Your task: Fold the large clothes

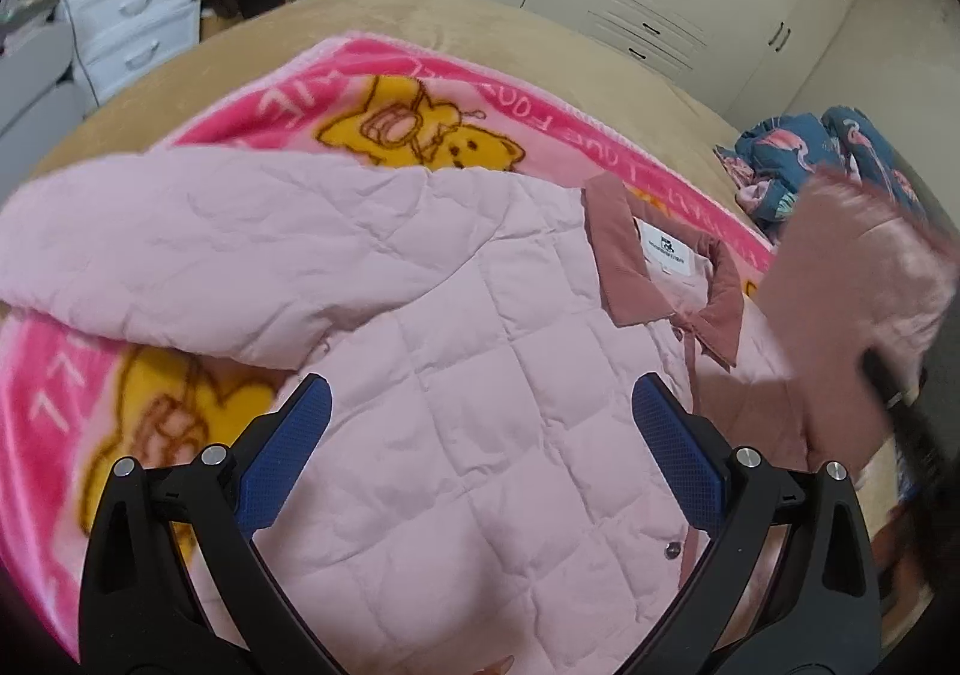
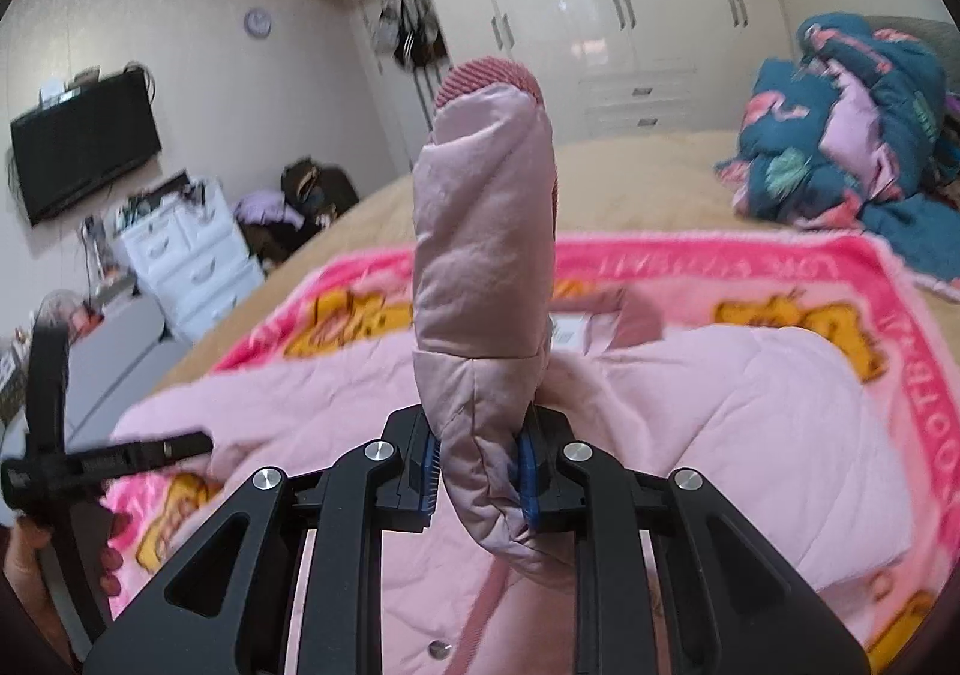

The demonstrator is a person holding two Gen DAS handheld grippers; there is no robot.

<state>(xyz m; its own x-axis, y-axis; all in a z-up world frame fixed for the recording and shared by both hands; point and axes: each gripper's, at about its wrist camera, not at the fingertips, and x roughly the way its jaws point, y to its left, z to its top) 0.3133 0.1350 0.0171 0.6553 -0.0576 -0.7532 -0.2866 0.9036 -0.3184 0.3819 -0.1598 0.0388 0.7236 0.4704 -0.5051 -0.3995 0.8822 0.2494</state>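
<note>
1. Two tongs work here: the right tongs (image 2: 480, 474) pinch the jacket's right sleeve (image 2: 486, 255) near its ribbed cuff (image 2: 489, 75), lifting it upright, likely so it can swing across the body.
2. Spread wide and holding nothing, the left tongs (image 1: 480, 435) hover above the quilted front, seemingly ready to steady it.
3. Laid flat for folding, the pink jacket (image 1: 480, 375) rests collar (image 1: 666, 279) up on a cartoon blanket (image 1: 372, 93) over the bed (image 1: 420, 9).
</note>
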